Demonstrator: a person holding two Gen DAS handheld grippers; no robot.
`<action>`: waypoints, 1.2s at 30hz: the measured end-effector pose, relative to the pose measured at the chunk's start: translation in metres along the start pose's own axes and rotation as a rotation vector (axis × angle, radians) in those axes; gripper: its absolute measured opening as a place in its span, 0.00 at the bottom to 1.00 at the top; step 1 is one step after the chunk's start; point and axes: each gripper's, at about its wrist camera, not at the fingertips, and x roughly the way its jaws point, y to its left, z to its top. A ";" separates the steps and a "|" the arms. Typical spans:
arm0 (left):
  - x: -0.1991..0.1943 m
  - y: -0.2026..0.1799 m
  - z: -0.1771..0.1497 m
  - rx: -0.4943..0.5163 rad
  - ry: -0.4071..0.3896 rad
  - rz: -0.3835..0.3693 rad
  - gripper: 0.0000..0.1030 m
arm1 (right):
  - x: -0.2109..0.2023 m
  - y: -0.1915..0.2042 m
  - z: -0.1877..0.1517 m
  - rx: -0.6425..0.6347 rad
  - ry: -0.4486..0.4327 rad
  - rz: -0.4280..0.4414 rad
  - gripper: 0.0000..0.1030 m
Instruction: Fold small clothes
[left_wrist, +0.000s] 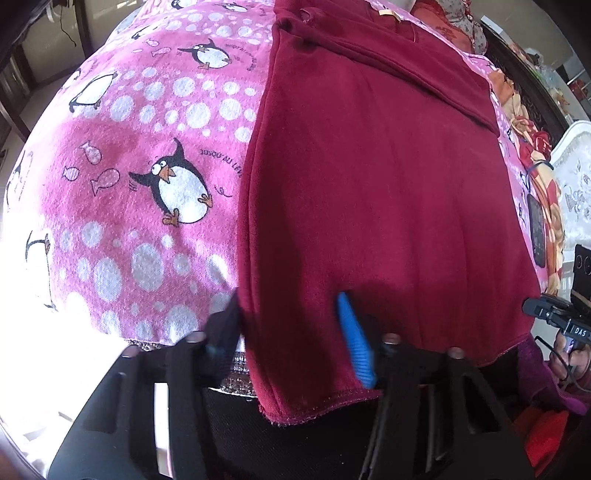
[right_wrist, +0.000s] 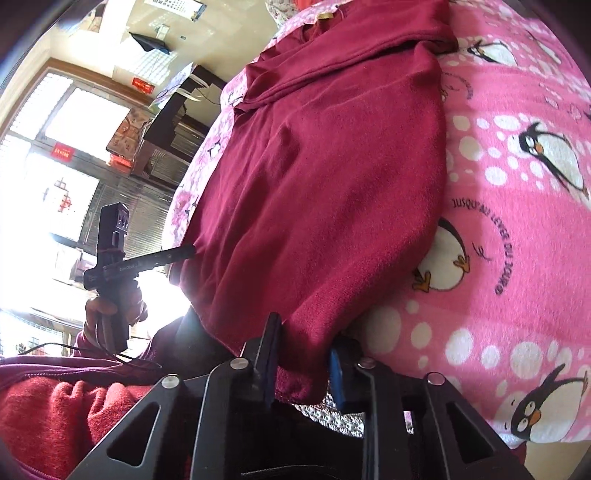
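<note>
On the pink penguin blanket (left_wrist: 122, 177) lies the dark red garment (left_wrist: 369, 184), spread lengthwise, neck end far from both cams, hem end near. Its far part is folded over w/ a tan label (left_wrist: 388, 14) showing by the neckline.

Left gripper (left_wrist: 291, 328): sits at the garment's near hem, at its left corner as seen from the left wrist. One black finger is just outside the garment's left edge, the blue-padded finger (left_wrist: 356, 339) lies on top of the cloth, so the jaws stand spread w/ the hem corner btwn them; can't tell if they actually pinch the fabric. Hem edge w/ stitching hangs off the blanket's near edge, over a dark surface.

Right gripper (right_wrist: 303, 358): at the garment's other near corner. Black finger to one side of the cloth, blue pad (right_wrist: 337, 376) to the other, corner of the hem btwn them. Jaws look narrowed around the fabric and appear to pinch it, though the contact itself is partly hidden by the cloth.

From the right wrist, the left gripper's handle and the hand (right_wrist: 110, 314) on it show beside the garment's far hem corner, in front of a bright window (right_wrist: 55, 155). Red sweater sleeve (right_wrist: 66, 413) sits near that cam.
</note>
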 end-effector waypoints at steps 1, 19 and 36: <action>-0.001 0.000 0.001 -0.015 0.006 -0.040 0.15 | -0.001 0.002 0.003 -0.011 -0.004 0.003 0.17; -0.052 -0.014 0.131 -0.037 -0.265 -0.170 0.04 | -0.057 -0.004 0.129 -0.023 -0.280 0.077 0.14; -0.047 -0.025 0.195 -0.019 -0.204 -0.274 0.36 | -0.049 -0.042 0.245 0.013 -0.330 -0.024 0.14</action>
